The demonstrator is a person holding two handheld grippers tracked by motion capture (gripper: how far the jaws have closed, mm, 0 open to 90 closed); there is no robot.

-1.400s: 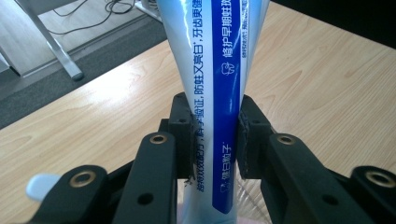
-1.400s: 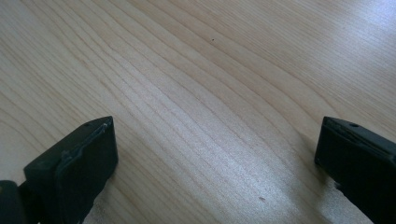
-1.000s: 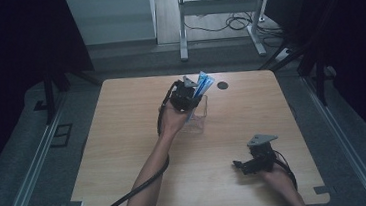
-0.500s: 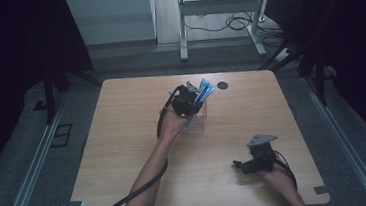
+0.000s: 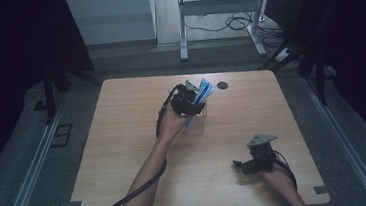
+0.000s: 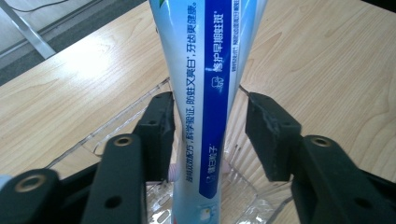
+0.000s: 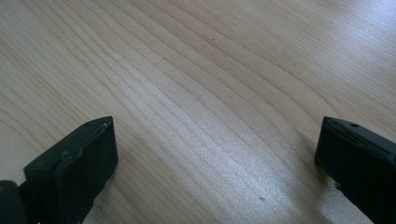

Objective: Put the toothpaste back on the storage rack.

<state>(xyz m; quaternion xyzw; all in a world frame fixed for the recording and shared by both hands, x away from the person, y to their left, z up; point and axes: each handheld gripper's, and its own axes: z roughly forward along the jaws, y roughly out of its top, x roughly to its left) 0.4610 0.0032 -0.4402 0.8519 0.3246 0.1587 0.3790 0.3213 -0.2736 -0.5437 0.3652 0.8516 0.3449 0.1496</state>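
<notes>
A blue and white toothpaste tube stands upright in a clear plastic box on the wooden table. My left gripper straddles the tube. Its jaws have just been opening: the left pad still lies against the tube and a gap shows at the right pad. In the high view the left gripper sits over the clear box at the table's far middle, with the tube sticking out. My right gripper is open wide just above bare wood, near the front right.
The table has a small dark round hole near its far edge, right of the box. Beyond the table are a desk frame and cables on the floor. Metal rails run along both sides.
The tube's top sits slightly lower over the clear box than a second ago. The left hand stays at the box, and the right hand has kept still.
</notes>
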